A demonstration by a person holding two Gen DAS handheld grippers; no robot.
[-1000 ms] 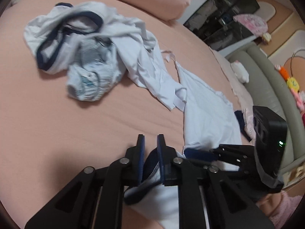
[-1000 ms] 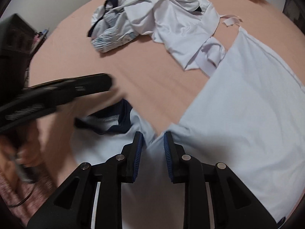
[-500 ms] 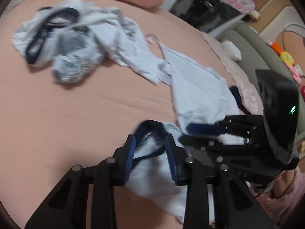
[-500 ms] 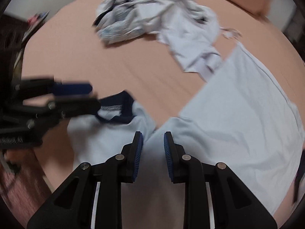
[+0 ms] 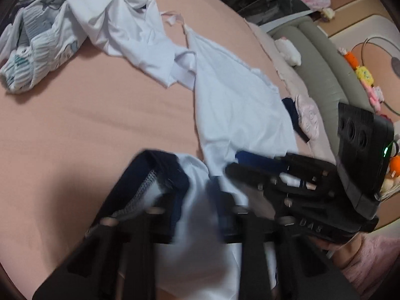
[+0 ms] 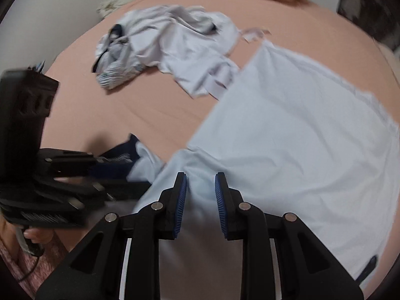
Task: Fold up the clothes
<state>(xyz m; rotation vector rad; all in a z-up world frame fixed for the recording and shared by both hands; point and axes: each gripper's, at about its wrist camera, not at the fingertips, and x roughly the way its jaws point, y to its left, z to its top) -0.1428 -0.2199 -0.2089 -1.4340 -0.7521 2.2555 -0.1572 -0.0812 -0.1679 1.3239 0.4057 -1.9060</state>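
On the pink bed (image 6: pixel 150 115), the shirt (image 6: pixel 300 137) lay spread flat. Its navy collar (image 5: pixel 160 167) sat before the left gripper (image 5: pixel 197 210), fingers parted over cloth. The right gripper (image 6: pixel 200 195) stood narrowly open over the shirt. A clothes pile (image 6: pixel 165 47) lay beyond.
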